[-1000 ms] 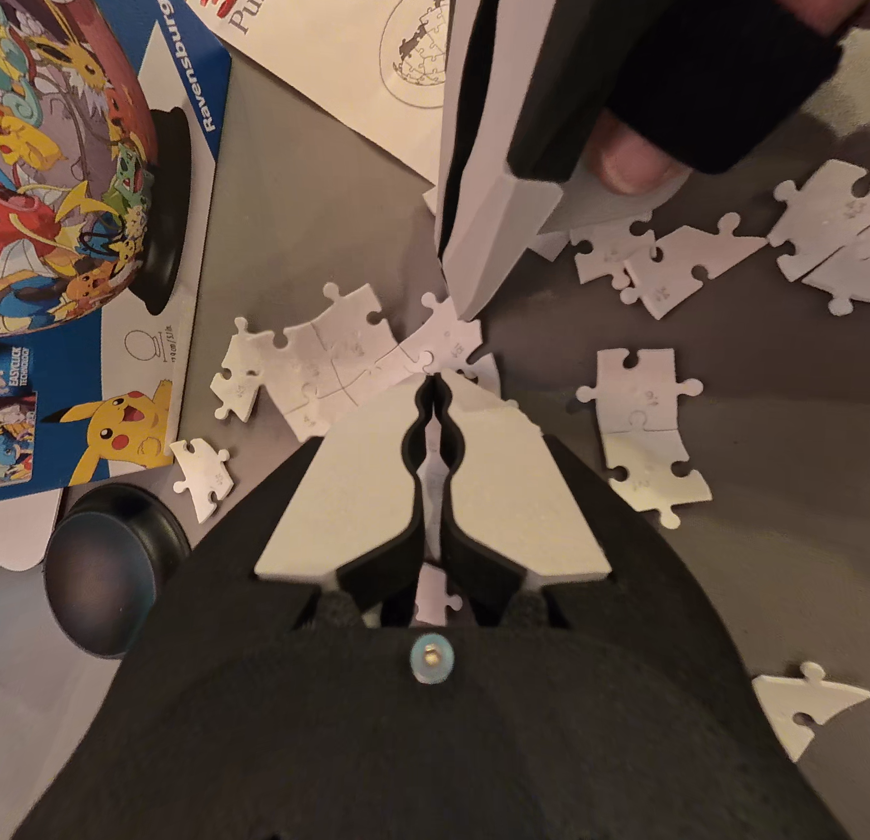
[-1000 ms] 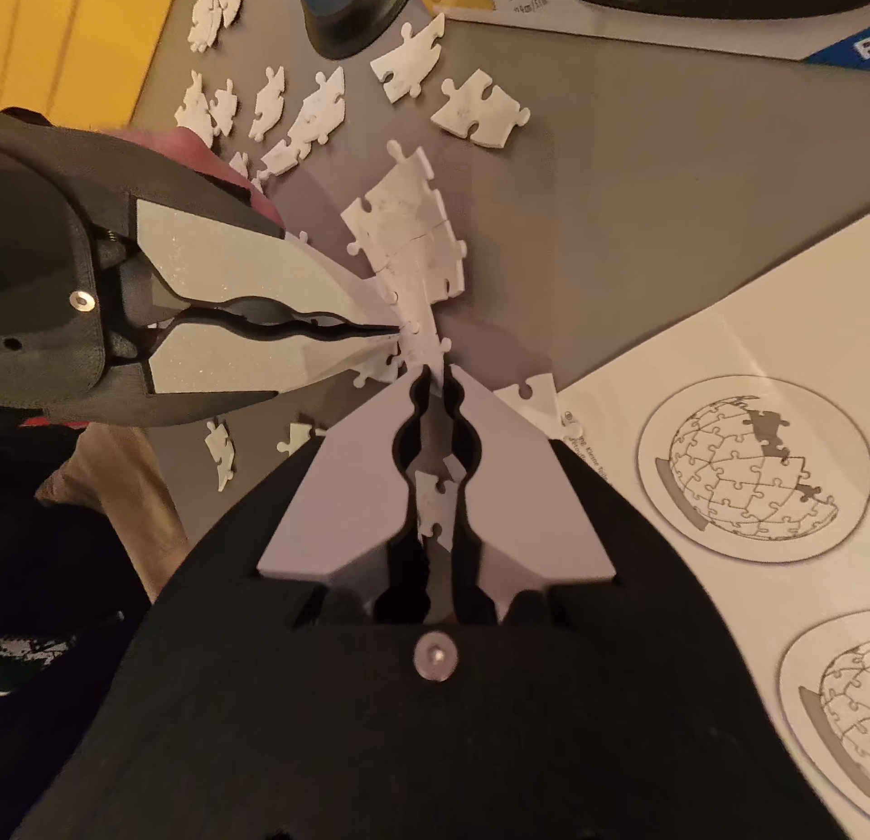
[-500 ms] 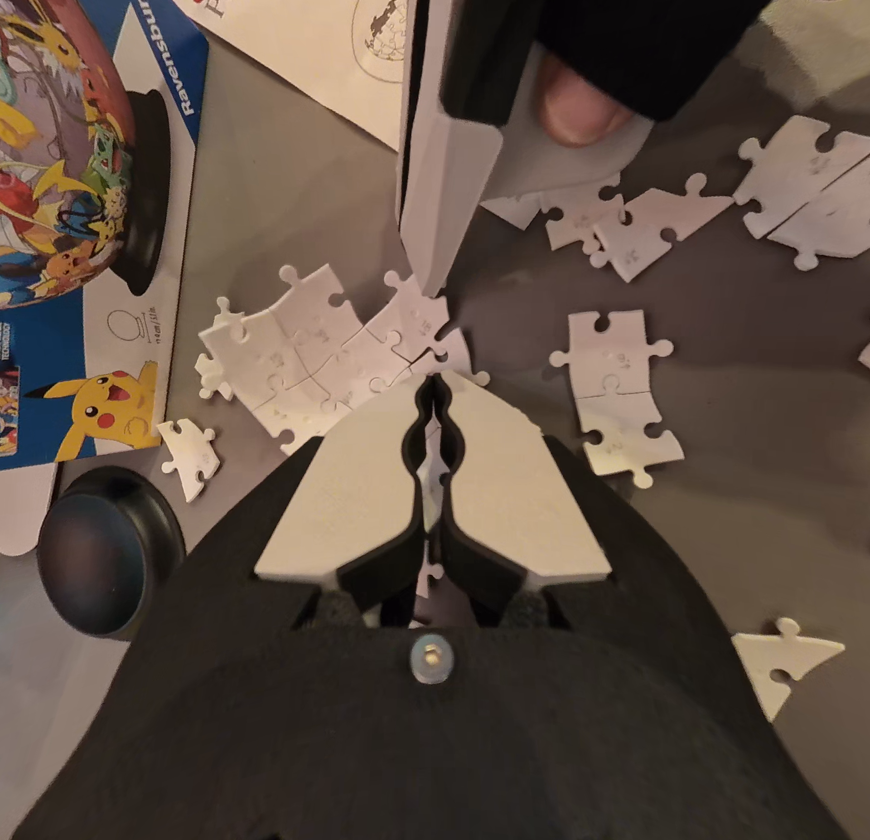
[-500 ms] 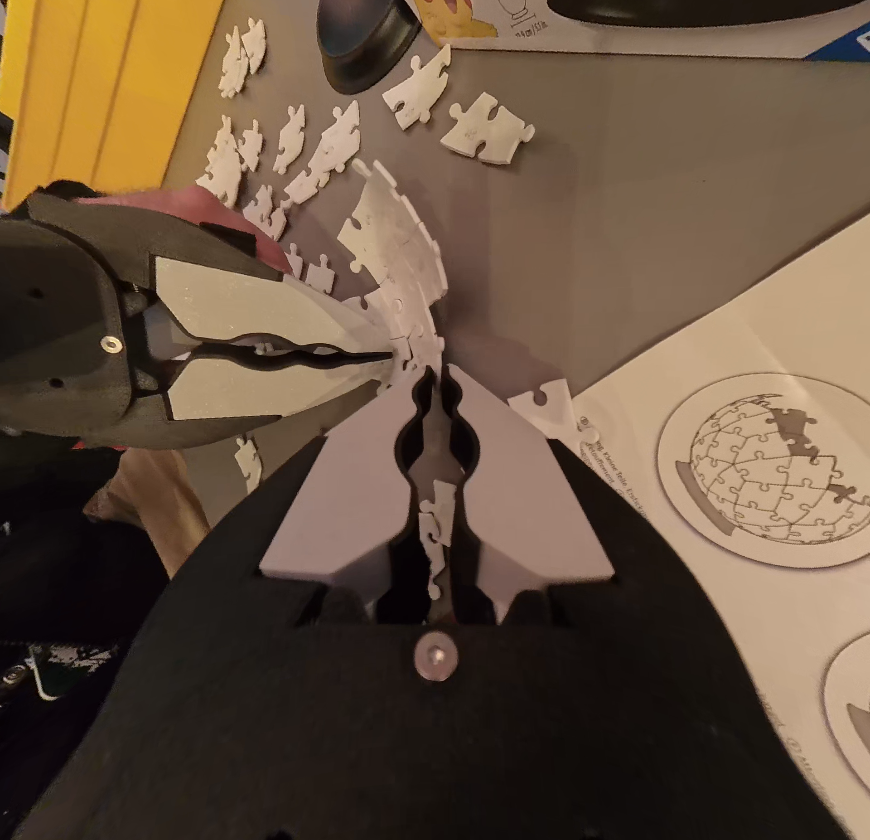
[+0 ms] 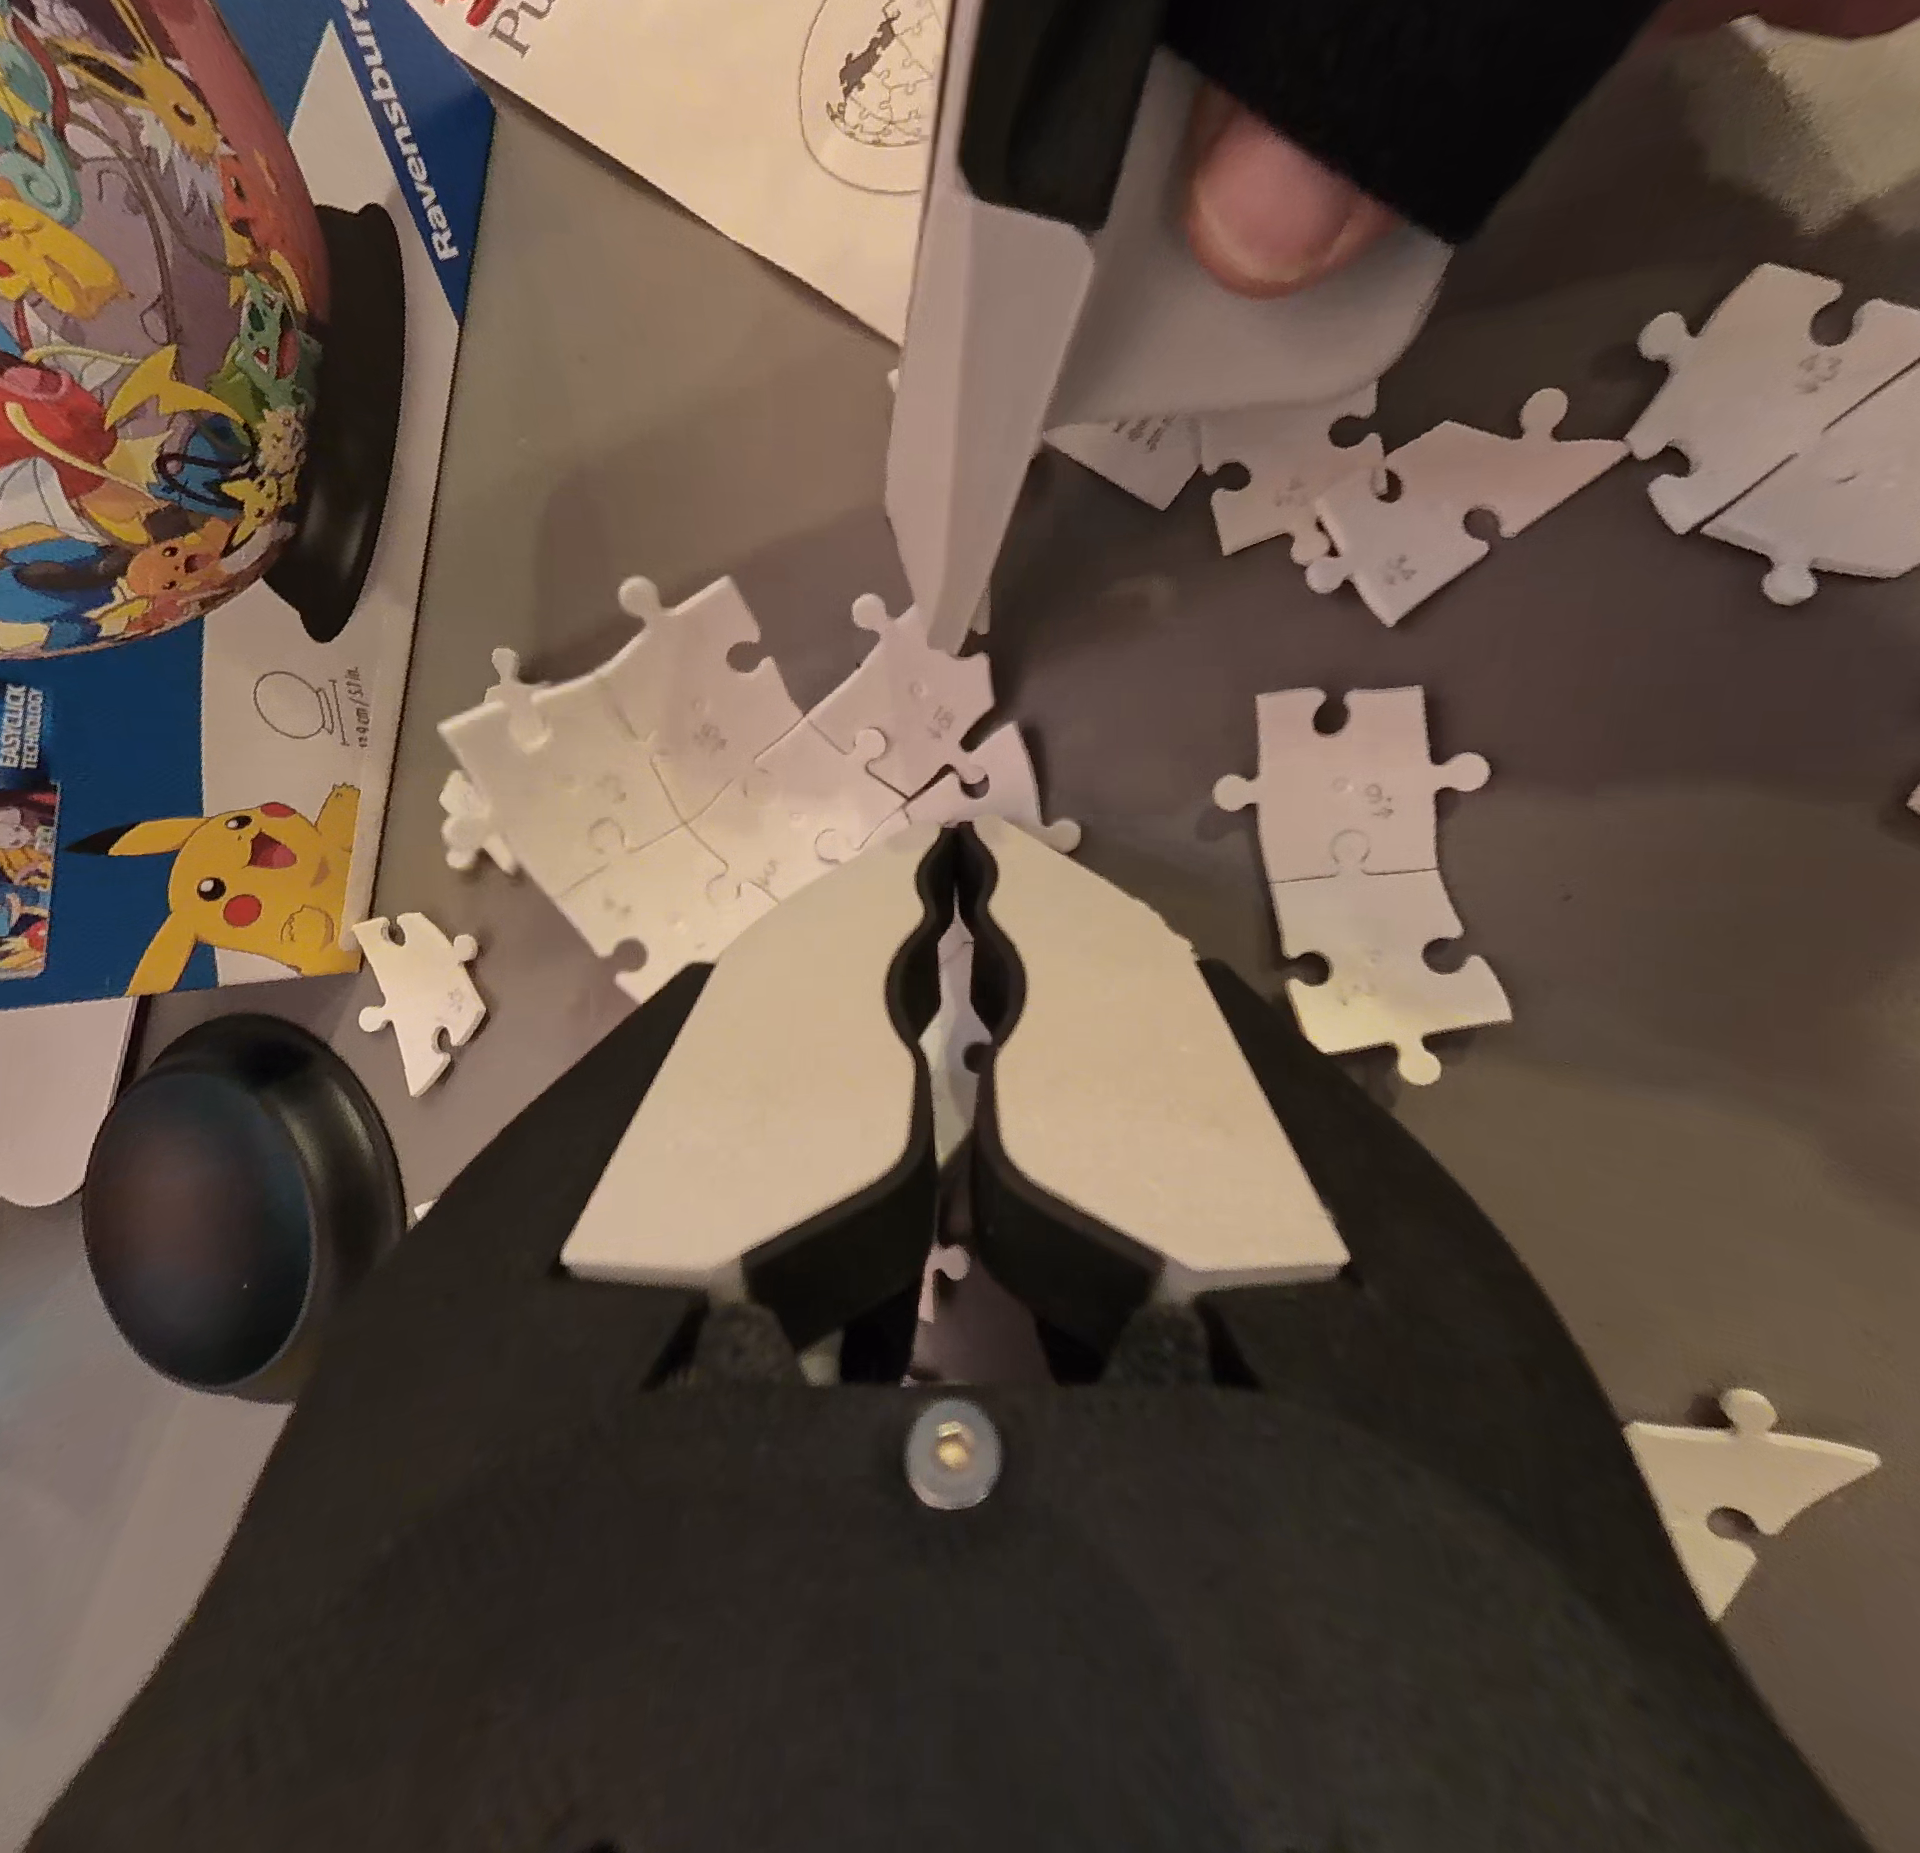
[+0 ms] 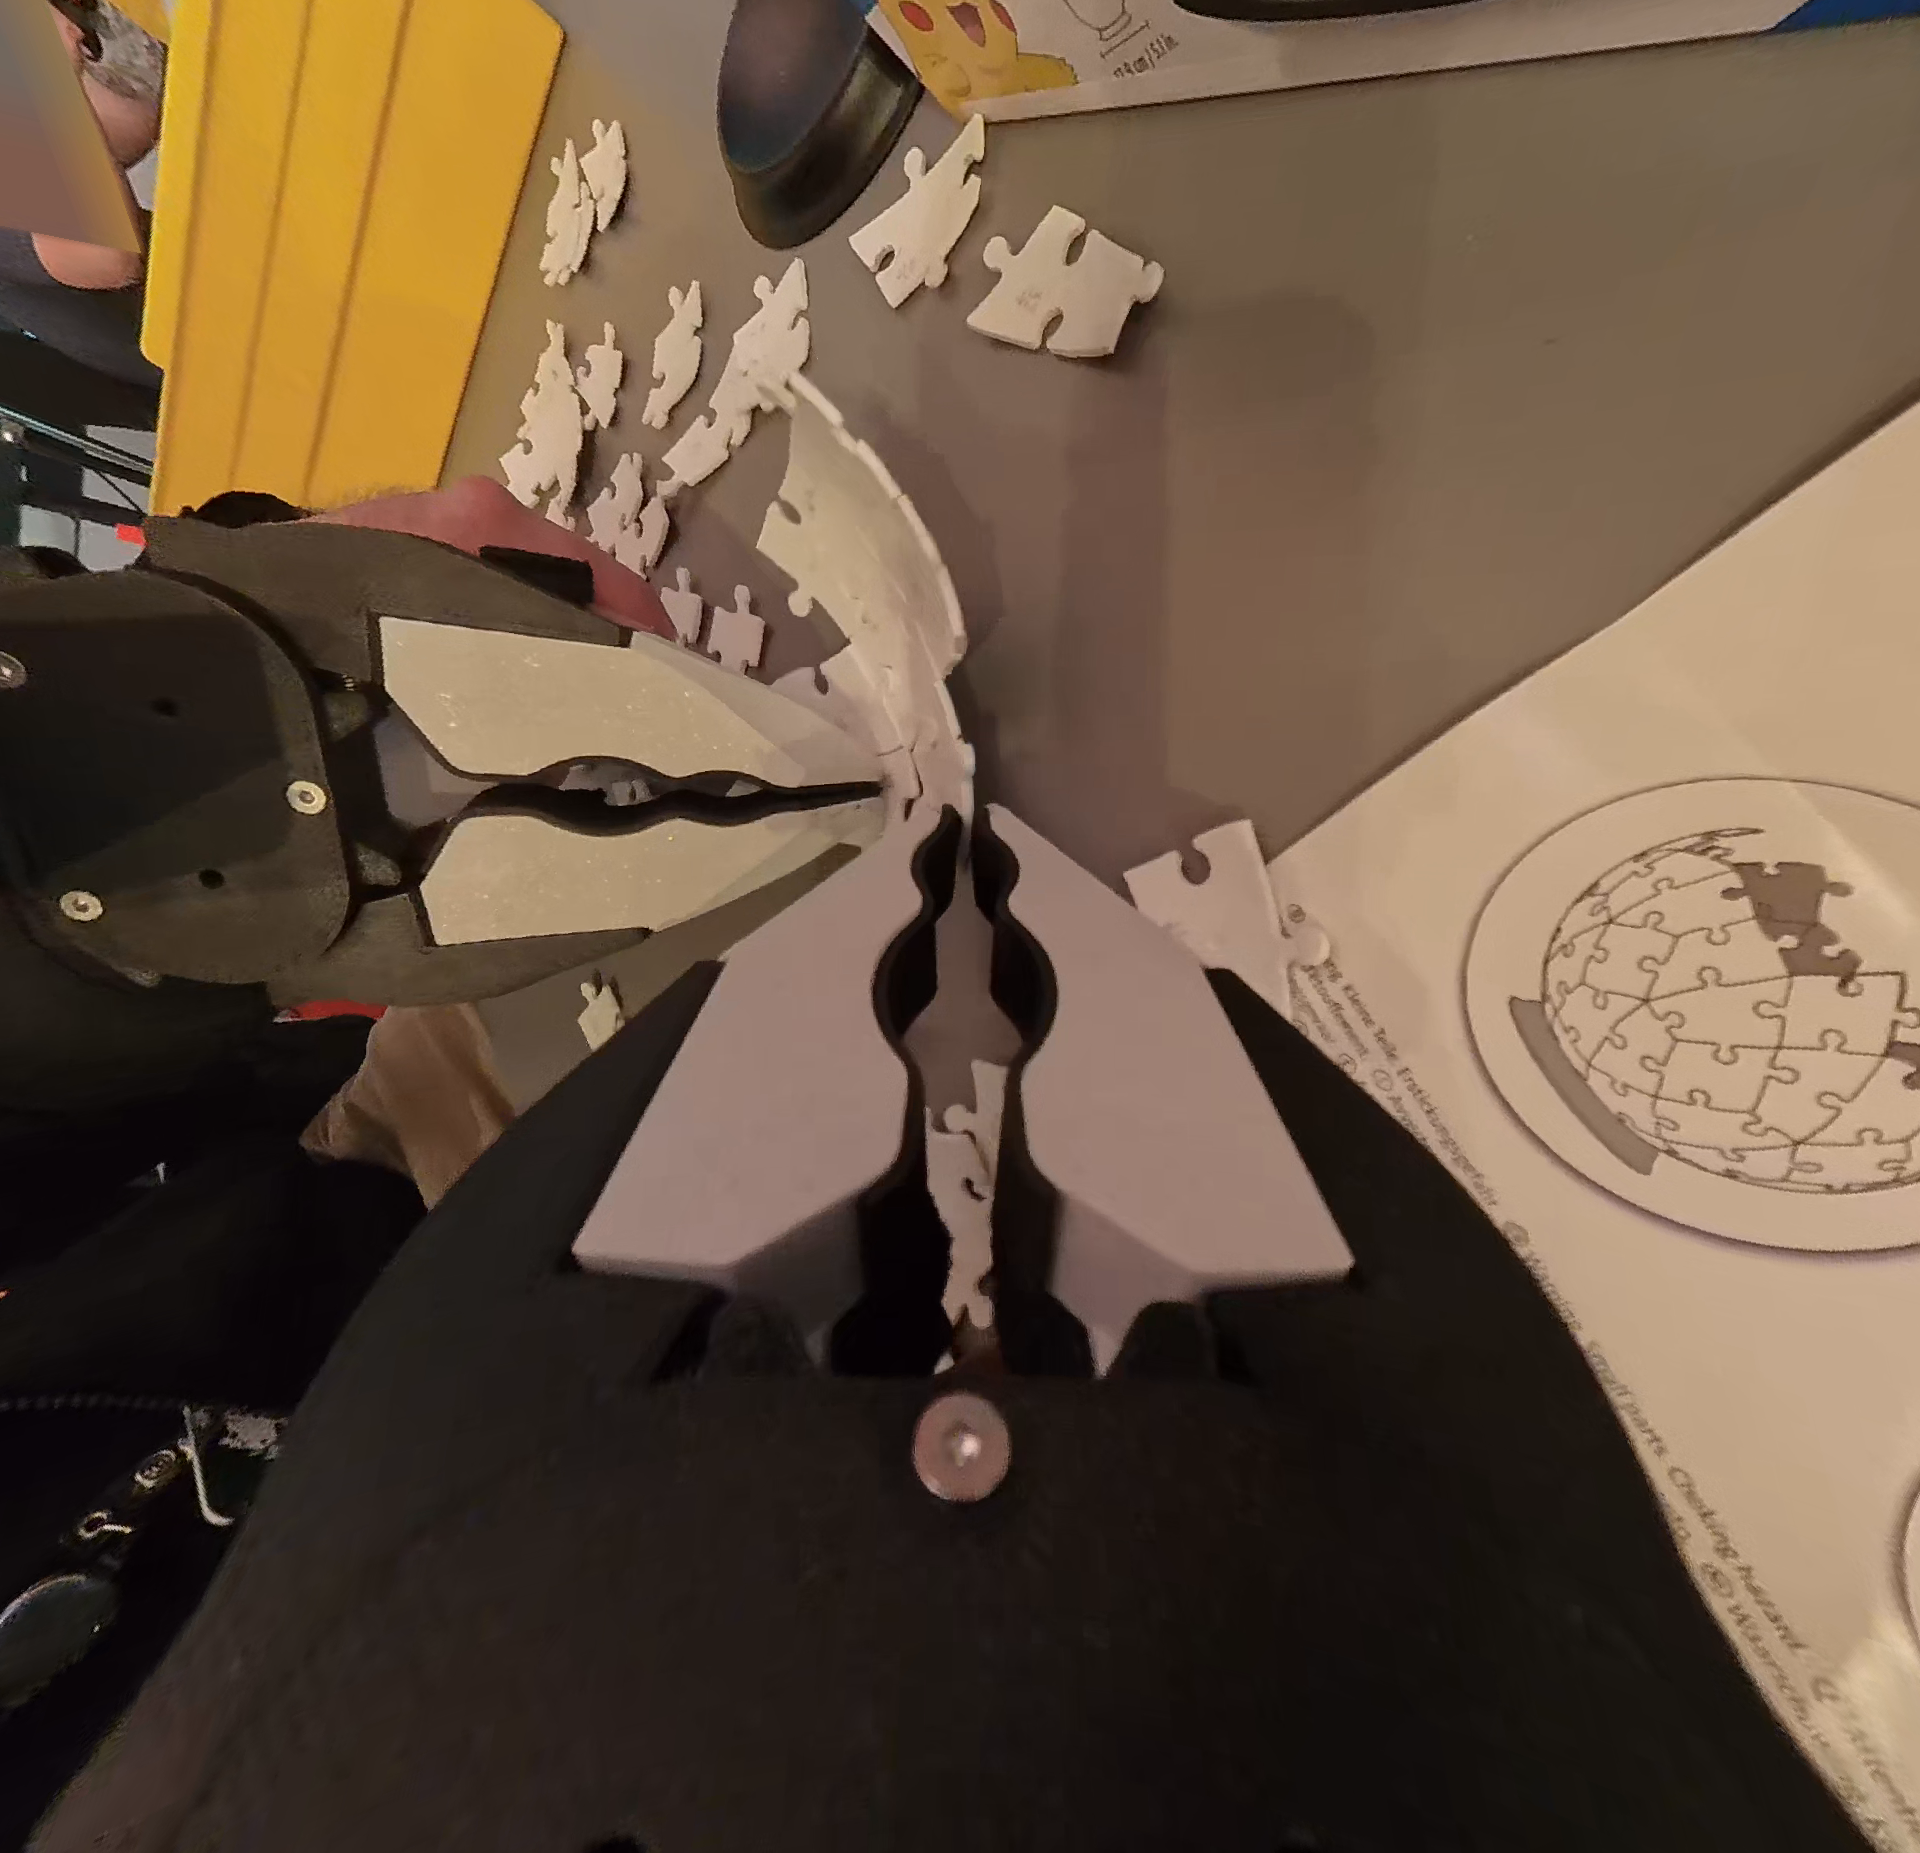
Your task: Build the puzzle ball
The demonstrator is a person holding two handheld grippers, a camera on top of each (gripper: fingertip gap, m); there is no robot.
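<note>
A curved section of several joined white puzzle pieces (image 5: 707, 795) is held between both grippers above the grey table (image 5: 644, 432). My left gripper (image 5: 956, 839) is shut on its near edge. My right gripper (image 5: 951, 608) comes down from the top, held by a hand in a black glove (image 5: 1278, 214), and is shut on the end piece (image 5: 930, 697). In the right wrist view the section (image 6: 883, 577) shows almost edge-on as an arc. There my right gripper (image 6: 964, 821) and the left gripper (image 6: 883, 790) meet at its lower end.
The colourful puzzle box (image 5: 208, 453) and a black round stand (image 5: 244, 1201) lie at the left. An instruction sheet (image 6: 1558, 972) lies at the right. Loose white pieces are scattered around (image 5: 1361, 868) (image 5: 1455, 515) (image 6: 644, 369). A yellow bin (image 6: 343, 214) stands behind. The grippers are tip to tip, or close to it.
The joined section has been tilted up from lying flat to nearly edge-on in the right wrist view. Both grippers stayed shut on it and rose a little.
</note>
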